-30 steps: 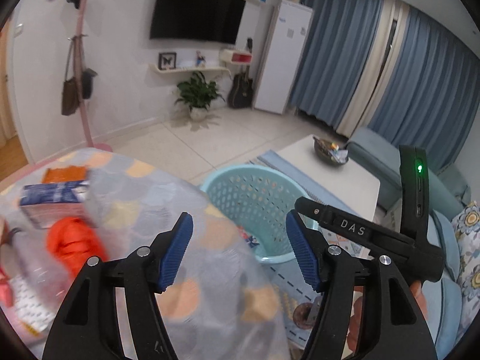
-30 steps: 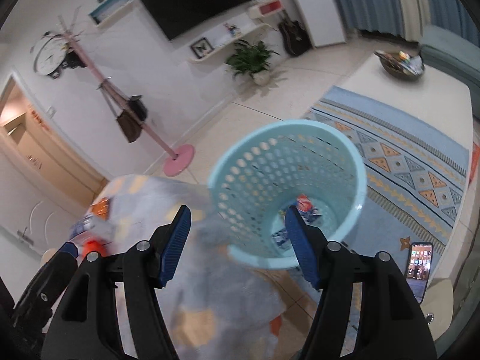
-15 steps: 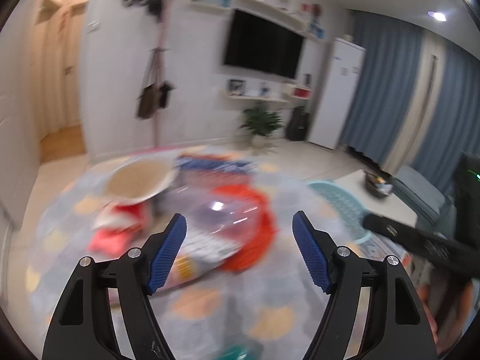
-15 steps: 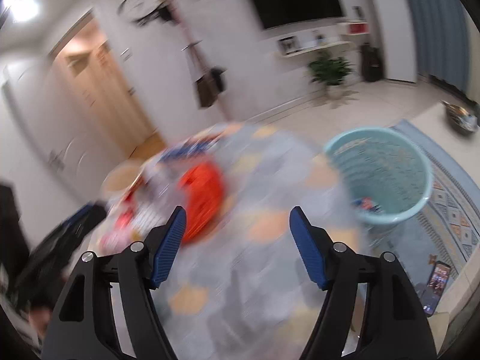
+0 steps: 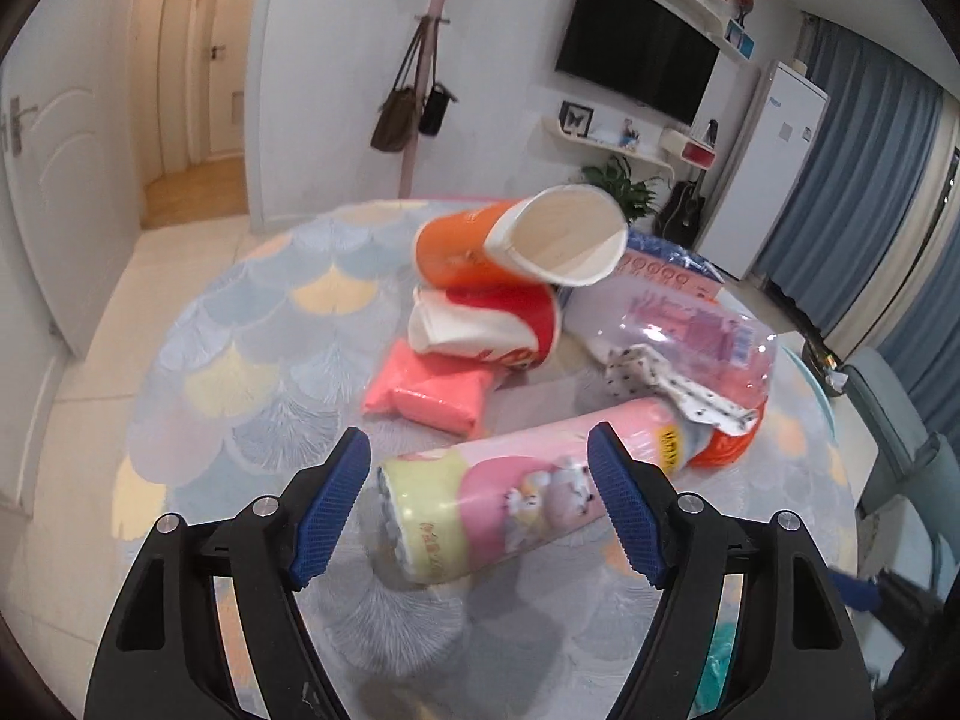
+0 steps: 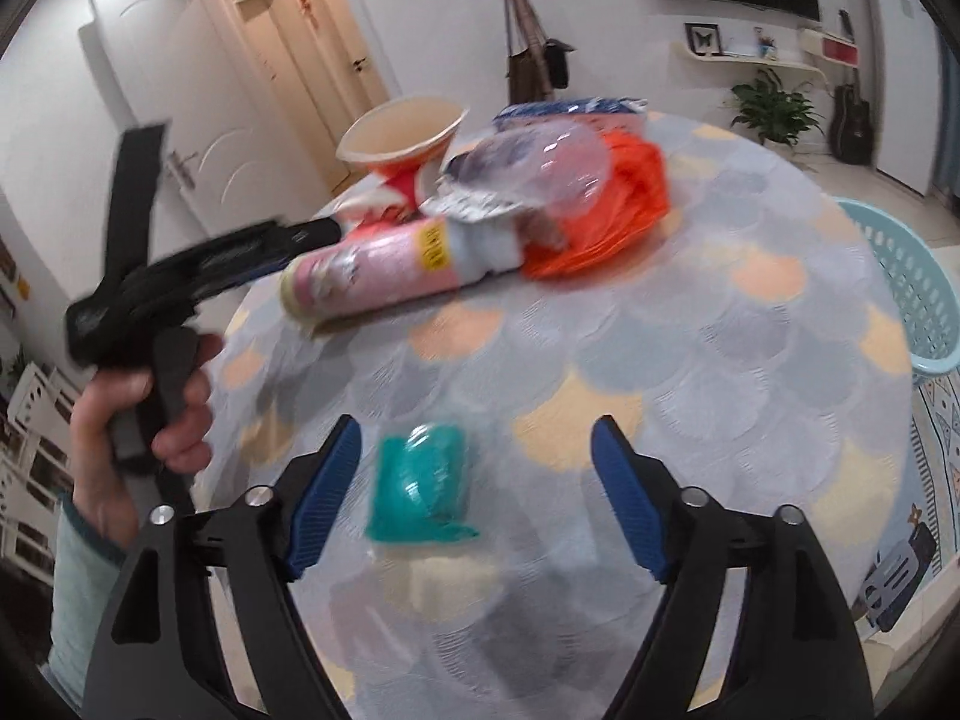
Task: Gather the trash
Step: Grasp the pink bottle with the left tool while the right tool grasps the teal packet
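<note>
- The left gripper (image 5: 477, 501) is hanging above the round table (image 5: 240, 372), and its jaws are opening; the blue pads (image 5: 333, 510) are standing wide apart.
- A pink can (image 5: 516, 498) is lying on its side between these pads, but the pads are not pressing on it, so the left gripper is released and is grasping nothing.
- Behind the can, the rest of the trash is lying in one heap: a pink packet (image 5: 435, 390), a red-and-white cup (image 5: 486, 327) on its side, an orange cup (image 5: 522, 240) leaning on top of it, a clear bottle (image 5: 690, 339), and an orange bag (image 5: 726, 444) touching the far end of the can.
- The right gripper (image 6: 474, 498) is also pointing down at the table, and its jaws are opening too.
- A teal wrapper (image 6: 423, 483) is lying on the cloth between the right pads (image 6: 327, 495), nearer to the left pad; I cannot tell if this pad is touching it, and the right gripper is released.
- In the right wrist view, a hand (image 6: 144, 414) in a light blue sleeve (image 6: 84, 594) is holding the handle of the left gripper, whose tip is reaching the can.
- A light blue basket (image 6: 912, 294) is standing beside the table, at its far right edge.
</note>
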